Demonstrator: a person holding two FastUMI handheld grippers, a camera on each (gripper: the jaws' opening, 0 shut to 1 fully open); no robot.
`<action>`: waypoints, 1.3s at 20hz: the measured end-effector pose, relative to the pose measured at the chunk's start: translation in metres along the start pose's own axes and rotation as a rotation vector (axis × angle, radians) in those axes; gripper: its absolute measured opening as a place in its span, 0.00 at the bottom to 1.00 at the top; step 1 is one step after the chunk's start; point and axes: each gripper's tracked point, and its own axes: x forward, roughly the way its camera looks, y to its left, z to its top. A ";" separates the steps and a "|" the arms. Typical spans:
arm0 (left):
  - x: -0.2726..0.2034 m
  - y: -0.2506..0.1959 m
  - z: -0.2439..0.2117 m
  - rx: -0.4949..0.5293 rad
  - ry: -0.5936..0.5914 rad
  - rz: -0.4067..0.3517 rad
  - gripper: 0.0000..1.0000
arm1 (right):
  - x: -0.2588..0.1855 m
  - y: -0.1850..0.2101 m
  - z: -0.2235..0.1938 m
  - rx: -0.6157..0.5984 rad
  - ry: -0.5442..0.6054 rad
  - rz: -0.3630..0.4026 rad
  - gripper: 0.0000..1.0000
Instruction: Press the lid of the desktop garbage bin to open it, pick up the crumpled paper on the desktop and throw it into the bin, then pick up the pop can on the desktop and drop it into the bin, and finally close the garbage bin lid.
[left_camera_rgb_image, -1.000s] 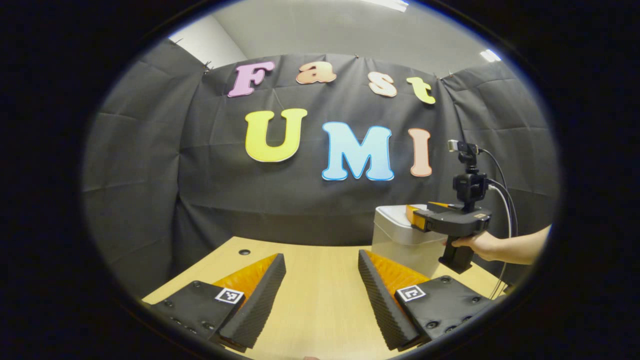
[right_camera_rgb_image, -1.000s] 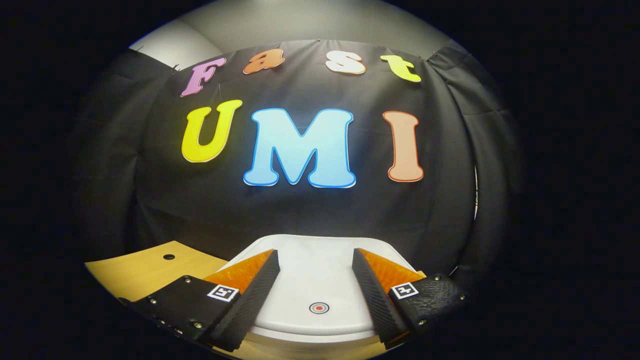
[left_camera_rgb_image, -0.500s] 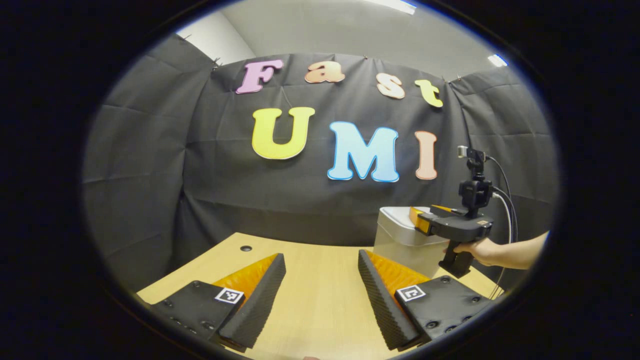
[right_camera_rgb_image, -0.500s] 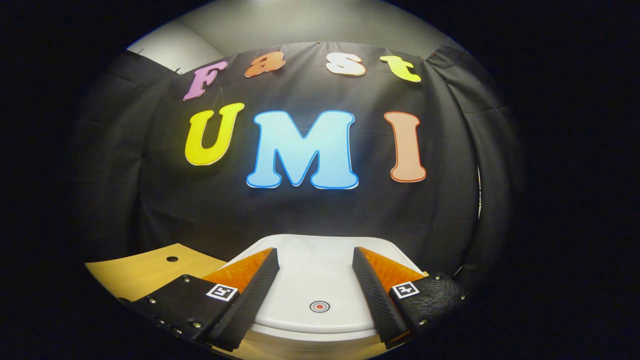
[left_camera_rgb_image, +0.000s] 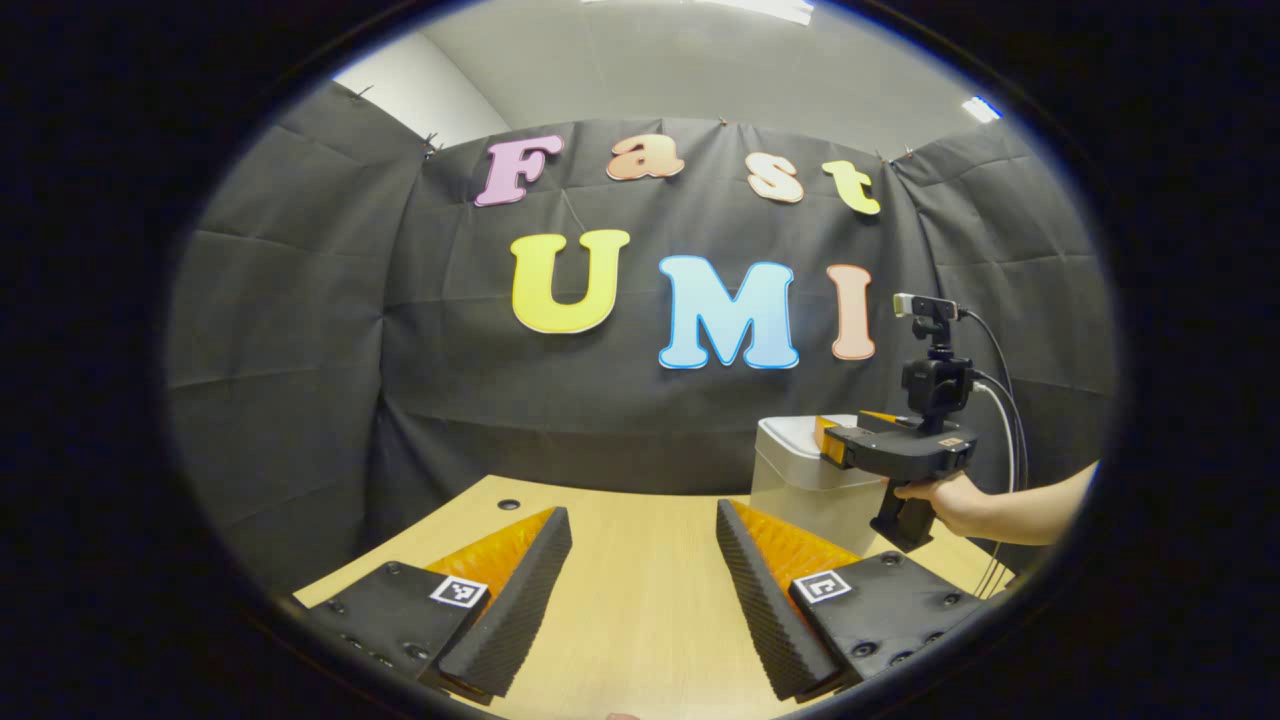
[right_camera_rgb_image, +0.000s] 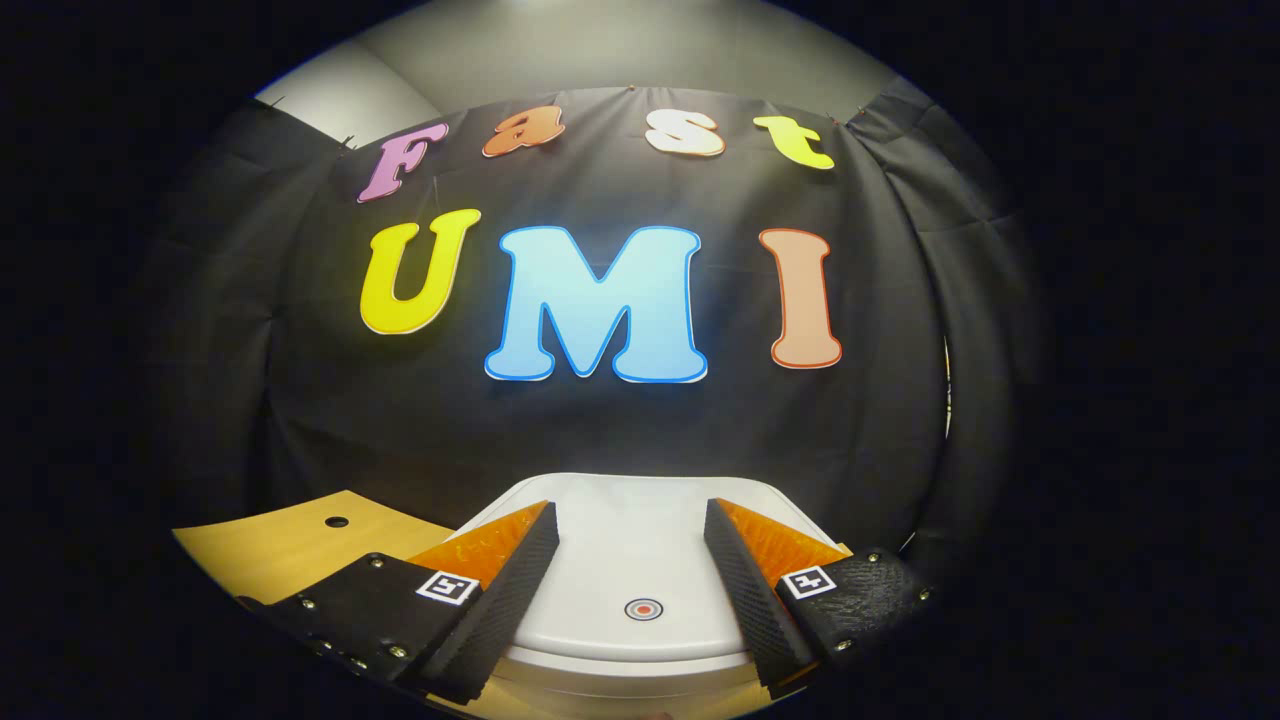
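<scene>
A white desktop bin stands at the right of the wooden table, its lid down and flat. The lid carries a small round red mark. My right gripper hovers open just over the lid, one finger on each side of that mark. In the left gripper view that same right gripper is held by a hand above the bin's top. My left gripper is open over bare table, well left of the bin, with nothing between its fingers.
The black cloth wall closes the booth right behind the table and the bin. A small round hole sits in the tabletop near its far left edge. A cable hangs from the right gripper's camera mount.
The left gripper view has drifted slightly, with the bin and the hand shifting a little. The right gripper stays over the closed lid, barely moved. Both grippers remain open.
</scene>
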 end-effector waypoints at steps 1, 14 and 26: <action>-0.001 -0.002 0.001 0.000 -0.001 -0.001 0.95 | -0.003 -0.001 0.000 -0.001 0.005 0.000 0.94; -0.003 -0.047 0.001 0.022 -0.009 -0.037 0.96 | -0.117 0.004 0.045 -0.051 -0.109 0.065 0.94; -0.012 -0.047 0.018 0.054 -0.081 -0.008 0.95 | -0.216 0.007 0.048 0.008 -0.098 0.071 0.94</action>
